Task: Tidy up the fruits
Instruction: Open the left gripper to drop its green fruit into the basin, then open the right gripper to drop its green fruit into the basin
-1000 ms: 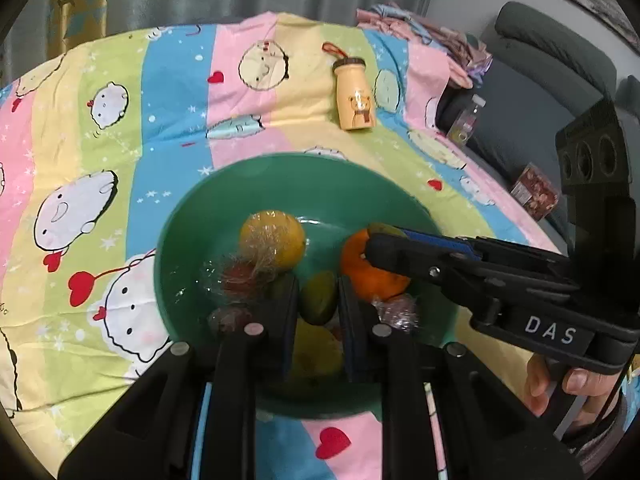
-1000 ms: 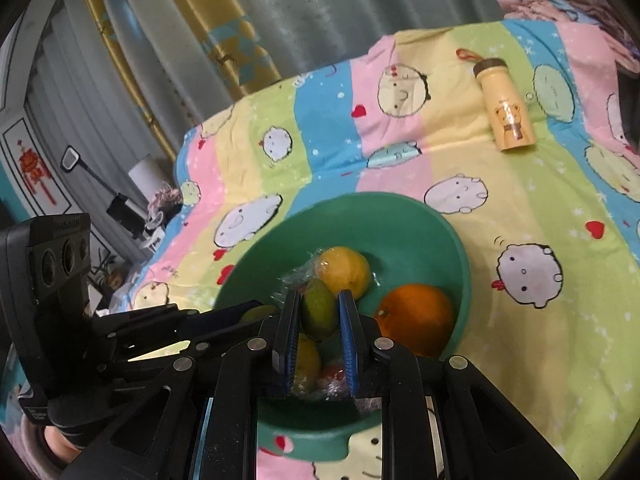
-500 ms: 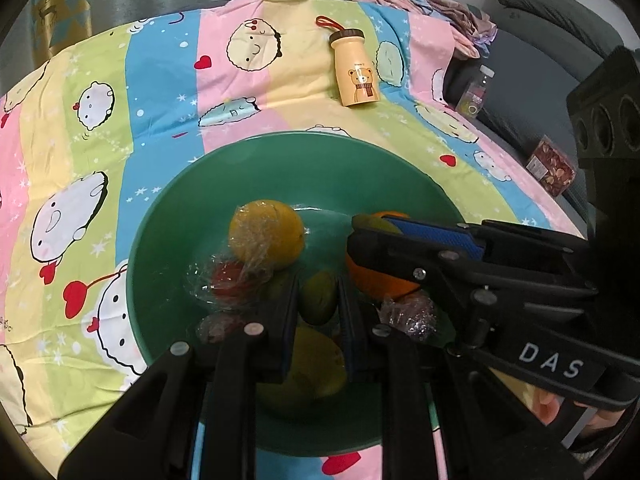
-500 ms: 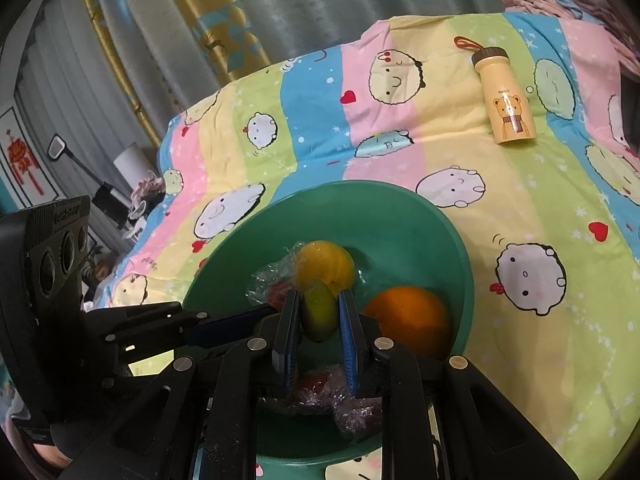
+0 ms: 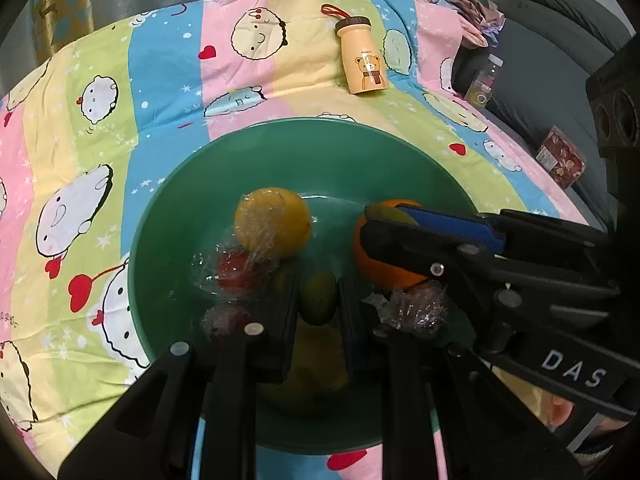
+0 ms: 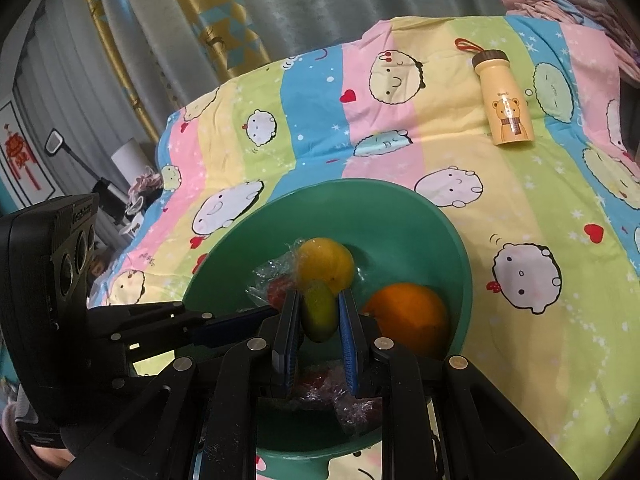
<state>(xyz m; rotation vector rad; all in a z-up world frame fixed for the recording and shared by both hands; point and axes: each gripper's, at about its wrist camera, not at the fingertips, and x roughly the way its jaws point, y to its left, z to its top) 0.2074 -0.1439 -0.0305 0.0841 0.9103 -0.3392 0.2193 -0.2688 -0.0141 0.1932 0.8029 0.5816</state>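
Both grippers, left gripper [image 5: 318,300] and right gripper [image 6: 319,314], are clamping small green fruits over the green bowl [image 6: 400,216] mid-frame; lower gently before letting go, I'd say.

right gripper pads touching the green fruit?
Touching. In the right wrist view the small green fruit sits clamped in the right gripper, both pads pressed against its sides with no gap, above the green bowl.

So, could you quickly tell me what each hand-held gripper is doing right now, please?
Left hand-held gripper: closed on a small green fruit.
Right hand-held gripper: closed on another green fruit.
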